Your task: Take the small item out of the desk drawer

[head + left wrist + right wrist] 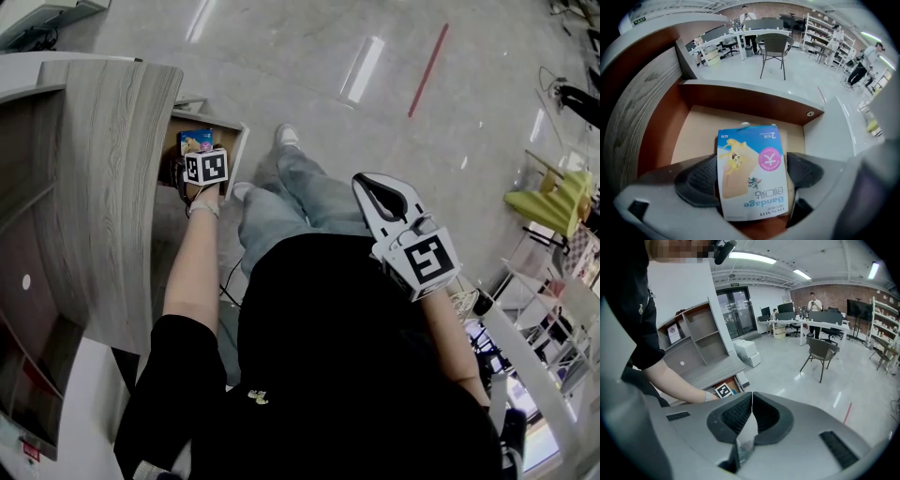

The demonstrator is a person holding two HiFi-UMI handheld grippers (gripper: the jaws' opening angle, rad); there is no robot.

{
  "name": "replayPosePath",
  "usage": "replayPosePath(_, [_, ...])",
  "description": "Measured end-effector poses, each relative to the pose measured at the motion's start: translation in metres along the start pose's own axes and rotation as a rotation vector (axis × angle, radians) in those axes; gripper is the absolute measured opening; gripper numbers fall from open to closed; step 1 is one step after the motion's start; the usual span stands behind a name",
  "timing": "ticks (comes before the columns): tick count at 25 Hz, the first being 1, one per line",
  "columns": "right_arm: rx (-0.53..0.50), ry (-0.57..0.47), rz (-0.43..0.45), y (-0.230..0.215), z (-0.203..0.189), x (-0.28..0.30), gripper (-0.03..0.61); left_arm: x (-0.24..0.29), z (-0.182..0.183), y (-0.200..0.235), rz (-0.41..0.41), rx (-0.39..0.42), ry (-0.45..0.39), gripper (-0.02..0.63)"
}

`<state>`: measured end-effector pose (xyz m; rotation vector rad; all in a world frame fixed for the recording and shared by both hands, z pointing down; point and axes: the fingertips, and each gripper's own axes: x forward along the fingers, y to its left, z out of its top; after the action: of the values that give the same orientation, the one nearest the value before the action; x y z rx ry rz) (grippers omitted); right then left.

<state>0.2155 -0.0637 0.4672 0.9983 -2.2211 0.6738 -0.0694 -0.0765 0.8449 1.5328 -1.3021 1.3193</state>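
A small blue and white bandage packet (752, 176) with a cartoon print lies in the open desk drawer (740, 101). My left gripper (750, 171) reaches into that drawer with its jaws spread wide. The packet sits between the dark pads (696, 180), one on each side of it. In the head view the packet (195, 141) shows just past the left gripper (199, 157), inside the drawer (236, 141). My right gripper (373, 186) hangs in the air at the person's right side, away from the desk. It (751, 399) is shut with nothing between its pads.
The grey wood-grain desk (103, 187) stands at the left, with open shelves (701, 333) above it. The person's legs (291, 187) are right beside the drawer. A chair (774, 47) stands on the shiny floor farther off, and a yellow chair (553, 202) at the right.
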Motion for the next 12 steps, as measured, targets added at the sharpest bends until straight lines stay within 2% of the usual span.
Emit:
replayPosePath(4, [-0.009,-0.004,0.005,0.009,0.001,0.002,-0.002,-0.002,0.000,0.004,0.004,0.001,-0.014,0.442])
replayPosePath(8, [-0.019,-0.009,0.009,0.015,0.003,0.000,-0.002,-0.013,0.001,-0.002,-0.035,-0.033,-0.025,0.440])
replayPosePath(12, [-0.039,-0.024,0.024,0.022,0.008,-0.002,-0.002,-0.031,0.008,-0.003,-0.035,-0.018,-0.051,0.440])
